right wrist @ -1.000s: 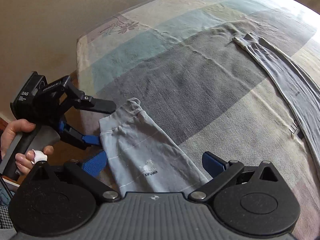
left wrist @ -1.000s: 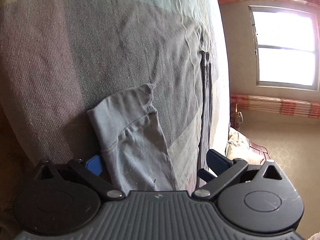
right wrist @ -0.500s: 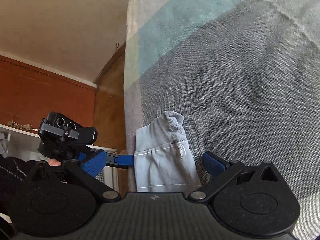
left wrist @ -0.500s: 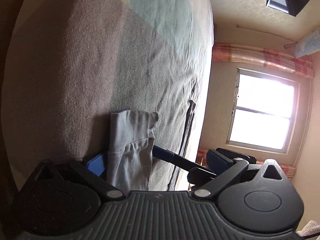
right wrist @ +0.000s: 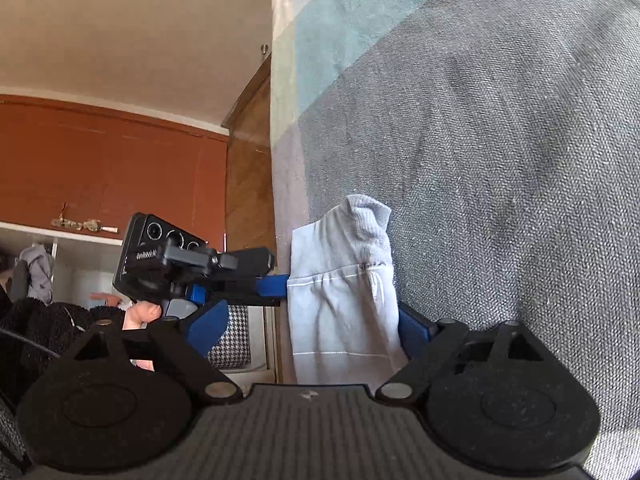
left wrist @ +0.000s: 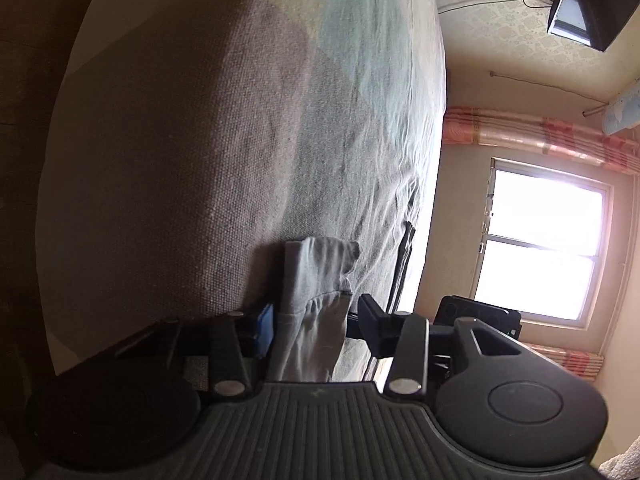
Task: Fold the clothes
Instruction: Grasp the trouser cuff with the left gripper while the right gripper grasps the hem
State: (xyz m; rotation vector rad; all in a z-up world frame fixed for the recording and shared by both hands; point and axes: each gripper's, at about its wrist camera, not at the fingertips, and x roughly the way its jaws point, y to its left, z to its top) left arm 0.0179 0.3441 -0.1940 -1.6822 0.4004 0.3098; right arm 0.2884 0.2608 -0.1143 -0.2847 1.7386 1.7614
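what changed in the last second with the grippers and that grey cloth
Both grippers tilted up steeply, lifting the grey garment end off the bedspread. The left gripper closed on it; the right gripper narrowed, its near finger apparently clear of the cloth. The bedspread stayed put.

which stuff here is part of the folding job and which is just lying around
In the job:
- grey garment
- left hand-held gripper
- right hand-held gripper
- bed cover

Lying about:
- wall screen
- window
- shelf clutter
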